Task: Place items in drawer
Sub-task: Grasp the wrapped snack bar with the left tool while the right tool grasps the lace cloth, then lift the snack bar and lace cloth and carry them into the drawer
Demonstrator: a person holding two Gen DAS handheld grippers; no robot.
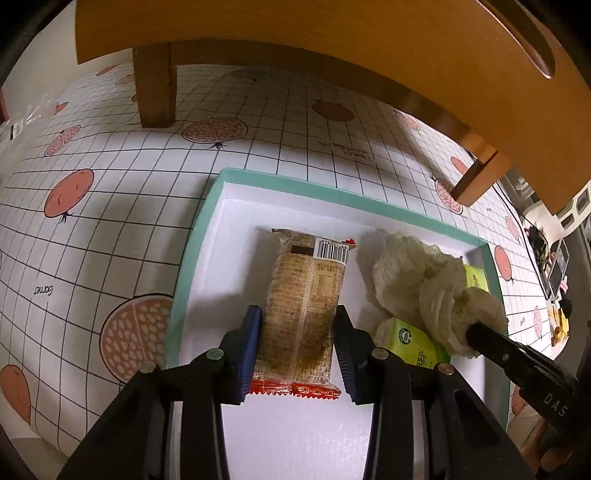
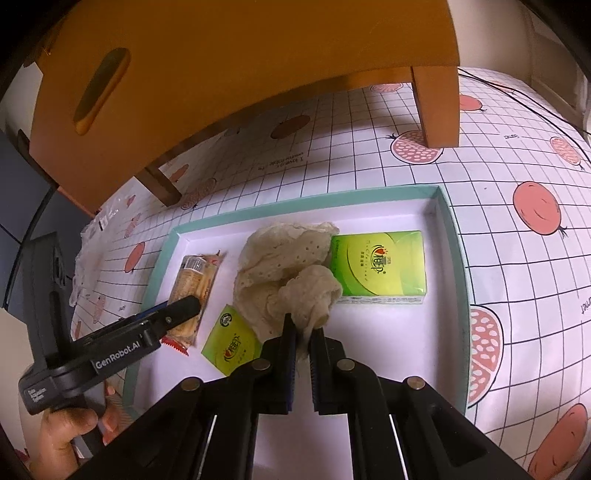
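Note:
A shallow white drawer with a teal rim (image 1: pixel 192 236) (image 2: pixel 454 240) lies on the patterned tablecloth. My left gripper (image 1: pixel 297 321) (image 2: pixel 184 306) is shut on a tan snack packet (image 1: pixel 306 288) (image 2: pixel 194 280) with red ends, which lies flat in the drawer's left part. My right gripper (image 2: pixel 303 328) (image 1: pixel 476 332) is shut on a crumpled cream cloth (image 2: pixel 280 266) (image 1: pixel 413 280) in the drawer's middle. A small green tissue pack (image 2: pixel 231 339) (image 1: pixel 406 339) lies beside the cloth, partly under it. A large green tissue pack (image 2: pixel 380 266) sits at the right.
An orange wooden stool (image 1: pixel 295 33) (image 2: pixel 221 55) overhangs the far side, with one leg (image 1: pixel 155 88) standing on the tablecloth beyond the drawer. A hand (image 2: pixel 70 424) holds the left gripper's handle. Crumpled clear plastic (image 2: pixel 88 258) lies left of the drawer.

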